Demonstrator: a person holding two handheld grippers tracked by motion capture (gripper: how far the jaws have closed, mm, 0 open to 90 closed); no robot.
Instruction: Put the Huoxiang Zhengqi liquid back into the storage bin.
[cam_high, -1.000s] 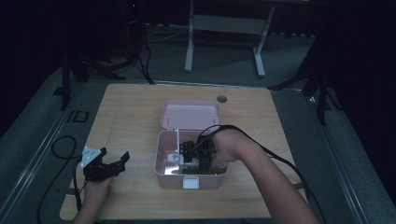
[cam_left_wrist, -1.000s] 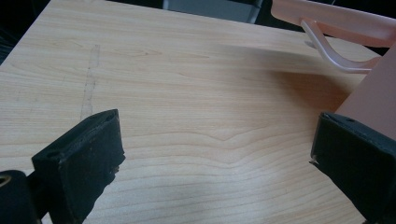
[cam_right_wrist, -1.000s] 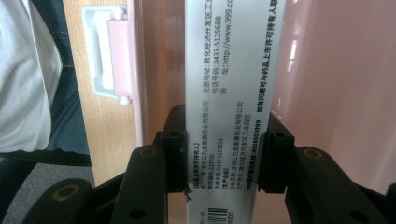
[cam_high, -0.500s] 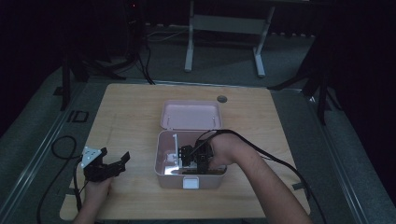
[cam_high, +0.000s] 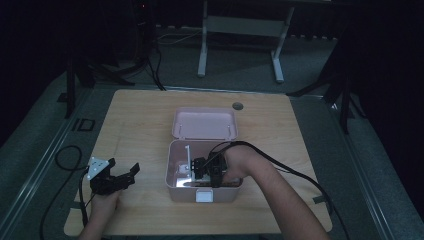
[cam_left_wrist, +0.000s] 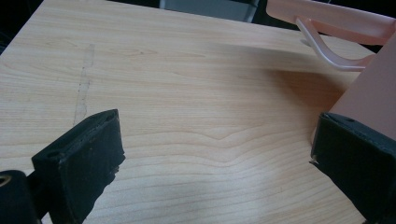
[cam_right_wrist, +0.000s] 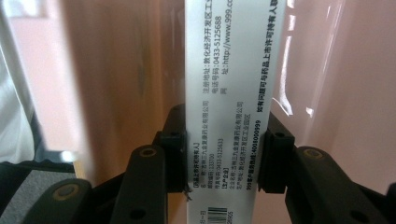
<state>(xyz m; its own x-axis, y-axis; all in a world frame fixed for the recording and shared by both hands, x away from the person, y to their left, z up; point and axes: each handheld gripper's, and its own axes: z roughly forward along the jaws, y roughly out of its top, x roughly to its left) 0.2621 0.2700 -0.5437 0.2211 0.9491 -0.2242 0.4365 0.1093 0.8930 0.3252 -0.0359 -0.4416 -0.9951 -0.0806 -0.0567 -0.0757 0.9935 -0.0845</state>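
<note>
Medicine carton, white with printed text and a barcode: clamped edge-on between the pads of the right gripper, seen close in the right gripper view with pink plastic wall behind it on both sides.

Left to right across the high view:

- Left gripper sits on the wooden table, well apart from the box, in the same spot as a second ago. Jaws spread wide, nothing between them; the left gripper view looks along them at bare wood grain, with the box's pink wall at the right edge.
- Pink storage box, lid thrown back flat behind it. A white upright piece stands inside near the left wall; what it is I cannot tell.
- Right gripper is now lower inside the box than a second ago, the hand sunk past the rim, carton going down with it. Jaws have not shifted; the clamp holds.

Reading: the carton is being lowered into the box, near the floor but not yet let go. Judged next: set it down, open the jaws, lift the hand clear of the rim.
</note>
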